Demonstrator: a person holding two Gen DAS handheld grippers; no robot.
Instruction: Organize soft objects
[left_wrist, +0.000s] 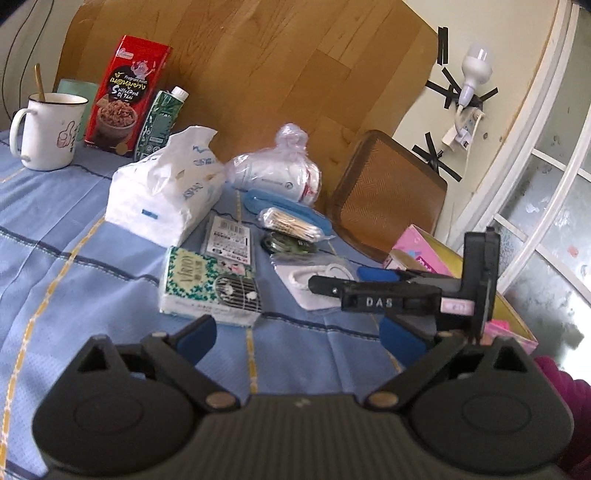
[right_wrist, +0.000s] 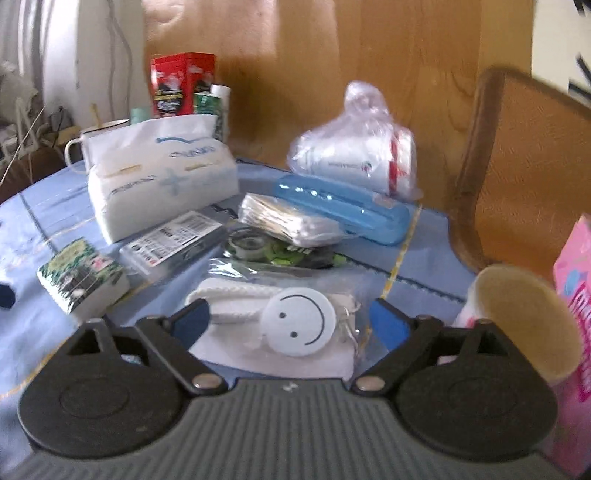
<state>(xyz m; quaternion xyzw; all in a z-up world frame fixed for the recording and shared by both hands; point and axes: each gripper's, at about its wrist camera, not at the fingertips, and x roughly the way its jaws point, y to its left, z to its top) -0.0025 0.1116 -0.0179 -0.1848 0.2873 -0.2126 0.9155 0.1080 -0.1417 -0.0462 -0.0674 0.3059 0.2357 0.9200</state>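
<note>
Both tongs, left (left_wrist: 299, 332) & right (right_wrist: 291, 323), stand wide open w/ nothing held over the blue-cloth desk (left_wrist: 74, 258), tissue pack (left_wrist: 166, 195) lying mid-desk near a wood-panel wall (left_wrist: 258, 55).

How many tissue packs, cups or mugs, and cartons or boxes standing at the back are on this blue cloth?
Tissue packs: 2, the large white tissue pack and the small green tissue pack.
Mugs: 1, the white mug.
Standing cartons: 2, the red box and the green carton.
Total: 5.
</note>
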